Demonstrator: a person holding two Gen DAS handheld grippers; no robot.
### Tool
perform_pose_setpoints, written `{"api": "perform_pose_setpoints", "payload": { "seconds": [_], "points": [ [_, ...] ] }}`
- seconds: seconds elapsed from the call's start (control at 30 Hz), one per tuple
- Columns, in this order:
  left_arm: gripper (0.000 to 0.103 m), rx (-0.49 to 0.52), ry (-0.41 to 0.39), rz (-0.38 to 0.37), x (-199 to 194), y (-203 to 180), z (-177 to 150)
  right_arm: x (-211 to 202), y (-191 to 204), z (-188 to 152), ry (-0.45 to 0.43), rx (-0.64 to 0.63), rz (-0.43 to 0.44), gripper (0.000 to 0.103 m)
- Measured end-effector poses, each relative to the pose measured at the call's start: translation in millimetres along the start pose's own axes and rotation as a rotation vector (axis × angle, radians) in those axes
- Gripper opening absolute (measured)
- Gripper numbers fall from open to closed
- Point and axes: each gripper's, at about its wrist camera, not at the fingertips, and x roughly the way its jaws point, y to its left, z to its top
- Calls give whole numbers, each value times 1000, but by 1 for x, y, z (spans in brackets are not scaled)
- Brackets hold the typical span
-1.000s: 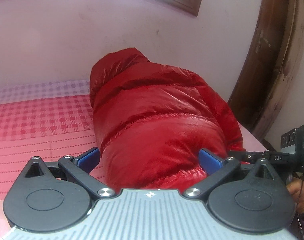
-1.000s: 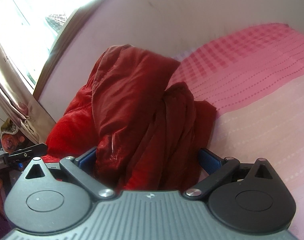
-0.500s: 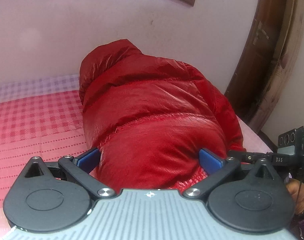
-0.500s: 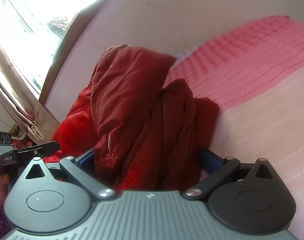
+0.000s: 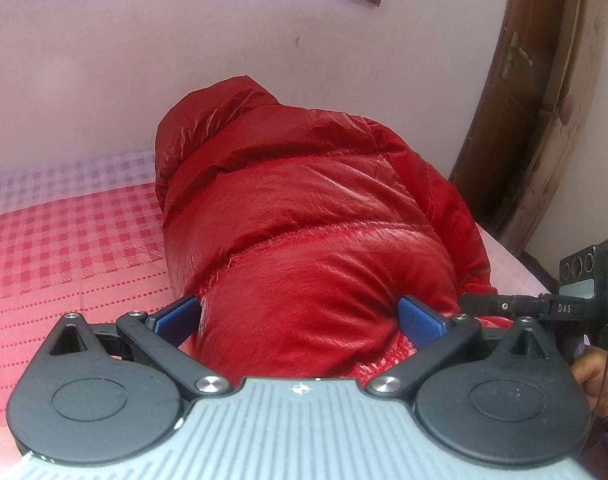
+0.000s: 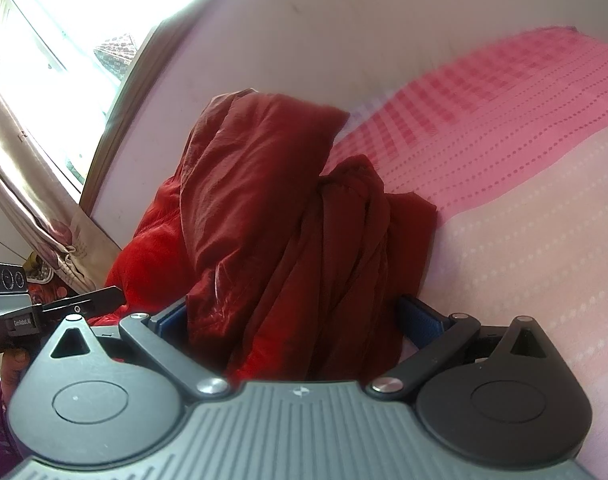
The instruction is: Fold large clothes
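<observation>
A shiny red puffer jacket (image 5: 304, 216) lies folded lengthwise on the bed, hood toward the far wall. My left gripper (image 5: 298, 316) is open, its blue pads (image 5: 417, 318) wide apart on either side of the jacket's near end, which bulges between them. In the right wrist view the jacket (image 6: 264, 208) shows its darker side, bunched in folds. My right gripper (image 6: 292, 316) is also open, with the jacket's folds between its pads; the left pad is mostly hidden by cloth.
The bed has a pink and red checked sheet (image 5: 64, 240). A pale wall stands behind it. A brown wooden door frame (image 5: 535, 100) is at the right, a window with a curtain (image 6: 36, 184) at the left. Each view shows the other gripper's camera (image 5: 583, 280) at its edge.
Both grippers stay open around the jacket. The left wrist view has tilted down a little, so the jacket sits lower in frame. The right view is nearly unchanged.
</observation>
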Motion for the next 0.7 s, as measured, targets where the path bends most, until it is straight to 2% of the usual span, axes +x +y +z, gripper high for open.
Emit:
{"api": "perform_pose_setpoints", "payload": {
  "seconds": [0.7],
  "points": [
    [103, 43, -5, -6, 1, 1, -1, 0, -2, 0, 4, 8, 4, 103]
  ]
}}
